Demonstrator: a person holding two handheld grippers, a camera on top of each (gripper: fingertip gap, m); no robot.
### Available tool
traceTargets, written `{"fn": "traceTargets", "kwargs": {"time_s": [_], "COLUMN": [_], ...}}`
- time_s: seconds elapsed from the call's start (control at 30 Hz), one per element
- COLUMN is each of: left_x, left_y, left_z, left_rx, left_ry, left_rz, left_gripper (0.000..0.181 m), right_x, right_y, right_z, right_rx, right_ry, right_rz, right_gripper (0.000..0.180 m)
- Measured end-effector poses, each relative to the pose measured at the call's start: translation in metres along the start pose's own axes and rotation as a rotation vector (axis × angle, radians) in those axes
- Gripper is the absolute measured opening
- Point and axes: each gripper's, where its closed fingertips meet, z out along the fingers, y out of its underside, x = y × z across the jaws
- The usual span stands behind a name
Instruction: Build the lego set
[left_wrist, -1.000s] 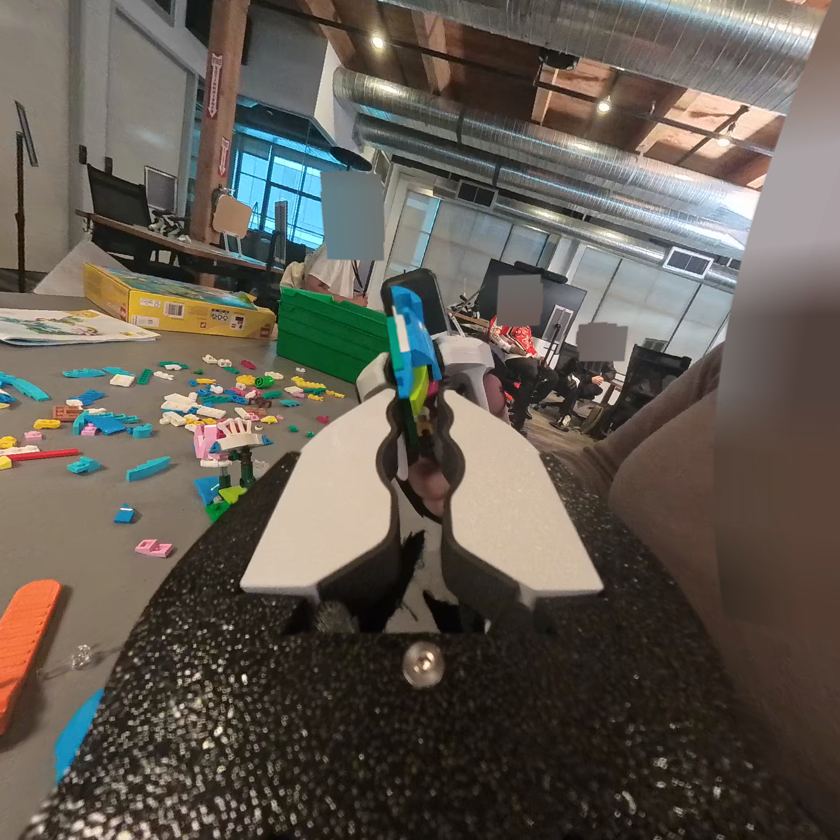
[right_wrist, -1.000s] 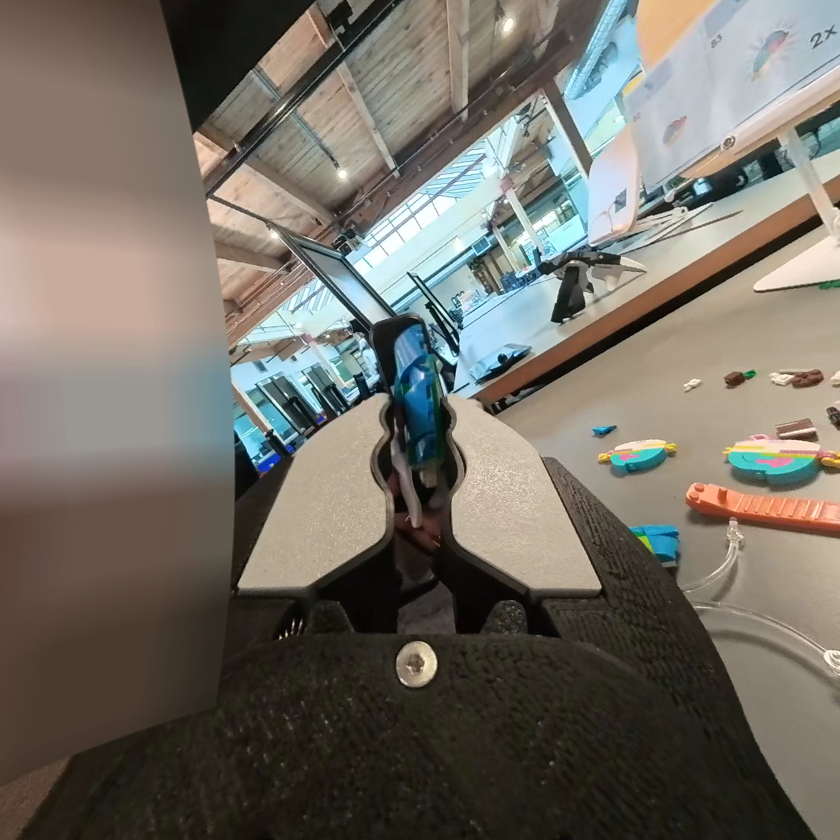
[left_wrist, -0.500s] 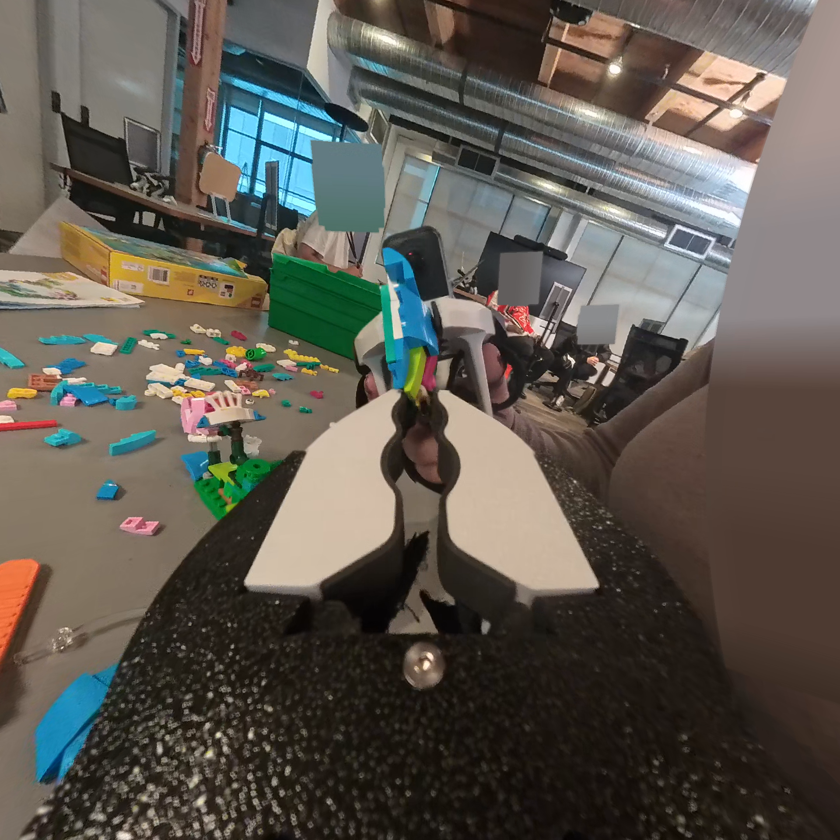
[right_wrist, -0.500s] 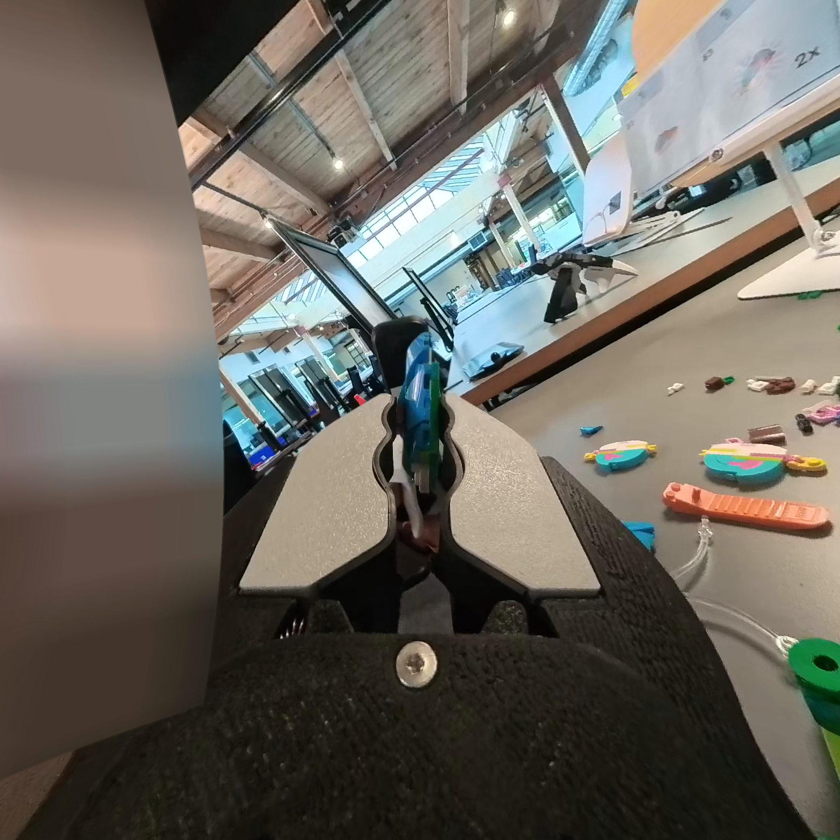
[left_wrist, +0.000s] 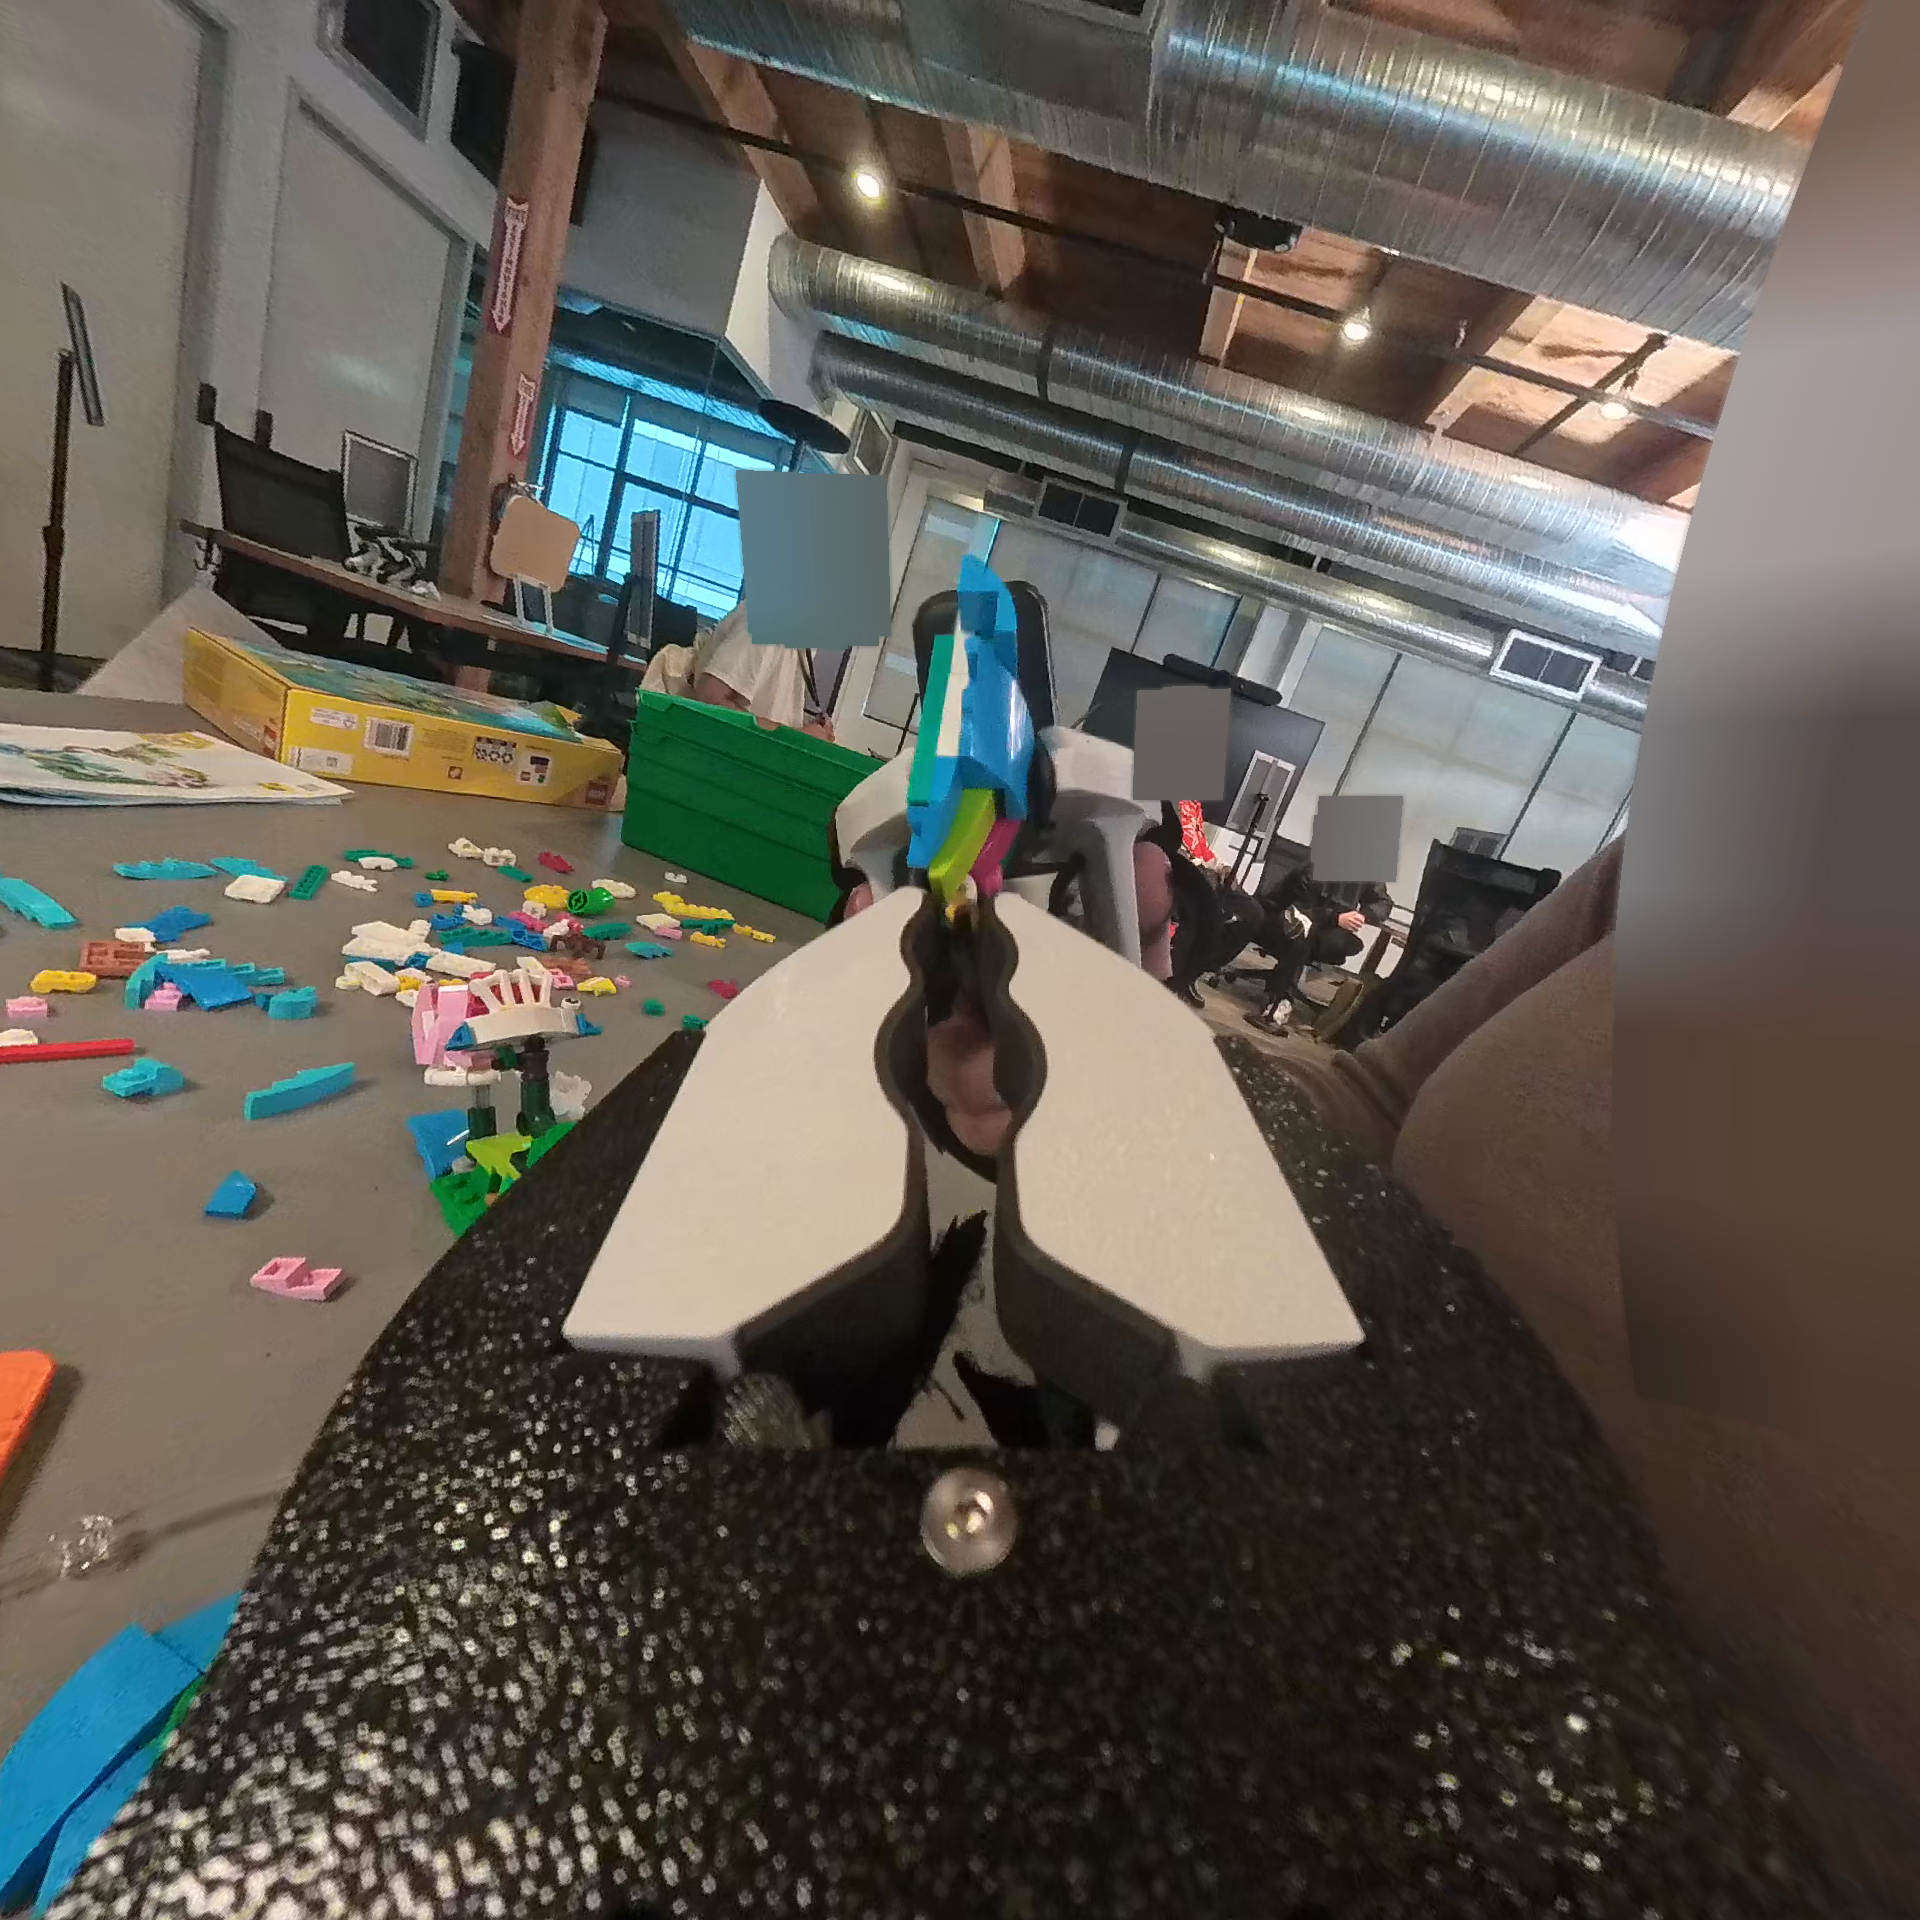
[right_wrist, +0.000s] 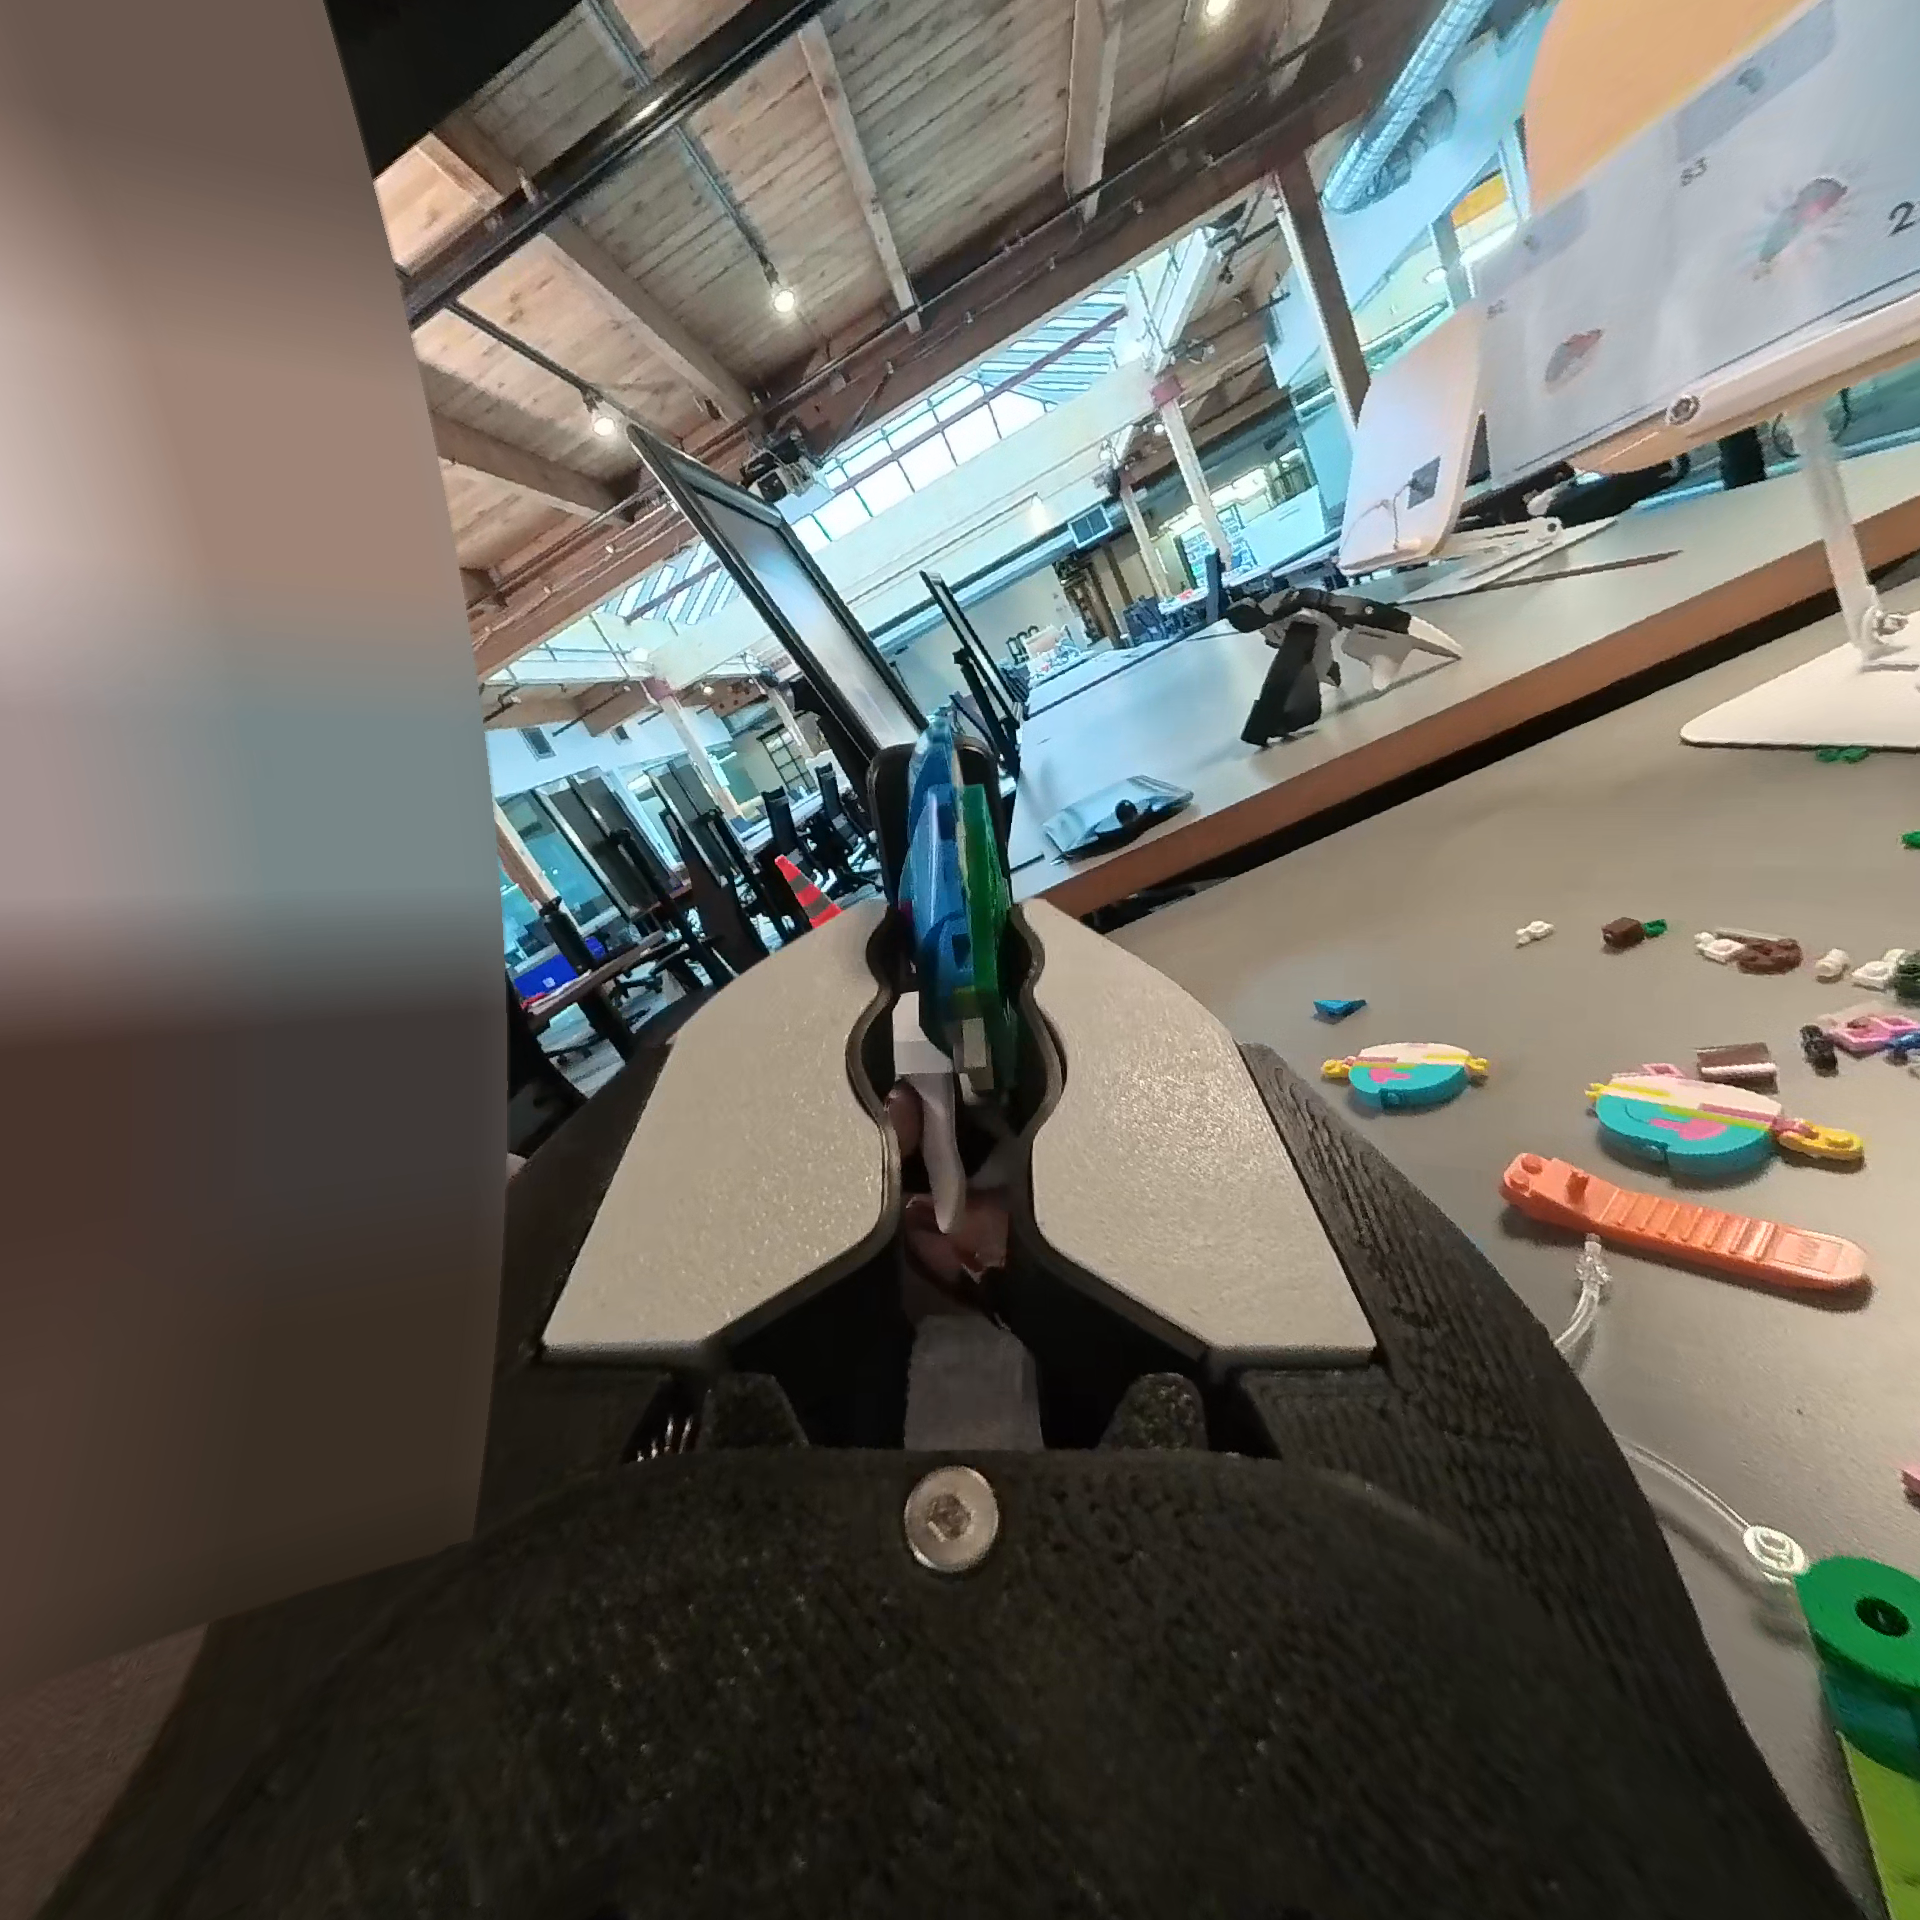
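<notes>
A small lego assembly (left_wrist: 971, 748) of blue, white, teal, lime and magenta pieces is held up in the air above the grey table (left_wrist: 156, 1174). My left gripper (left_wrist: 961, 920) is shut on its lower end. The right gripper (left_wrist: 1086, 805) shows just behind it, white and facing me, gripping the same assembly. In the right wrist view my right gripper (right_wrist: 951, 940) is shut on the assembly (right_wrist: 951, 894), seen edge-on as blue and green plates. The contact points inside the jaws are hidden.
Several loose bricks (left_wrist: 436, 935), a pink and white small build (left_wrist: 499, 1029), a yellow box (left_wrist: 395, 722), a booklet (left_wrist: 135, 764) and a green crate (left_wrist: 738, 805) lie to the left. An orange brick separator (right_wrist: 1683, 1236), round teal builds (right_wrist: 1683, 1132), an instruction stand (right_wrist: 1849, 582) and a green round piece (right_wrist: 1870, 1621) lie to the right. Only a small space, under 4 cm, lies between the two pairs of fingers. The orange brick separator (right_wrist: 1683, 1236) is about 20 cm from both grippers' fingertips.
Both grippers have shifted and tilted slightly together, still holding the assembly between them. A green round piece has come into the lower right corner of the right wrist view.
</notes>
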Motion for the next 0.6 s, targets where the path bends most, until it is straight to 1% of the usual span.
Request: {"fn": "traceTargets", "kwargs": {"time_s": [0.17,0.2,0.27,0.3,0.33,0.5,0.53,0.6], "left_x": [-0.001,0.001,0.001,-0.002,-0.008,-0.043,-0.044,-0.038], "left_y": [0.001,0.003,0.010,0.012,0.014,0.027,0.034,0.053], "left_z": [0.000,0.000,-0.003,-0.007,-0.012,-0.039,-0.043,-0.048], "left_rx": [-0.004,-0.031,-0.127,-0.162,-0.196,-0.390,-0.458,-0.614], "left_ry": [0.007,0.022,0.039,0.023,-0.015,-0.288,-0.320,-0.319], "left_rz": [-0.044,-0.058,-0.097,-0.099,-0.091,-0.086,-0.083,-0.074], "left_gripper": [0.007,0.011,0.038,0.044,0.048,0.049,0.045,0.042], "right_x": [0.004,0.005,0.011,0.014,0.018,0.033,0.035,0.038], "right_y": [0.000,-0.001,-0.009,-0.013,-0.016,-0.025,-0.027,-0.030], "right_z": [0.000,-0.002,-0.009,-0.014,-0.020,-0.048,-0.052,-0.060], "right_rx": [0.003,0.011,0.050,0.070,0.089,0.130,0.136,0.156], "right_ry": [0.020,0.029,0.059,0.076,0.096,0.191,0.205,0.226], "right_rz": [-0.013,-0.012,-0.009,-0.006,-0.005,-0.029,-0.030,-0.030], "right_gripper": [0.016,0.016,0.016,0.016,0.016,0.015,0.015,0.015]}}
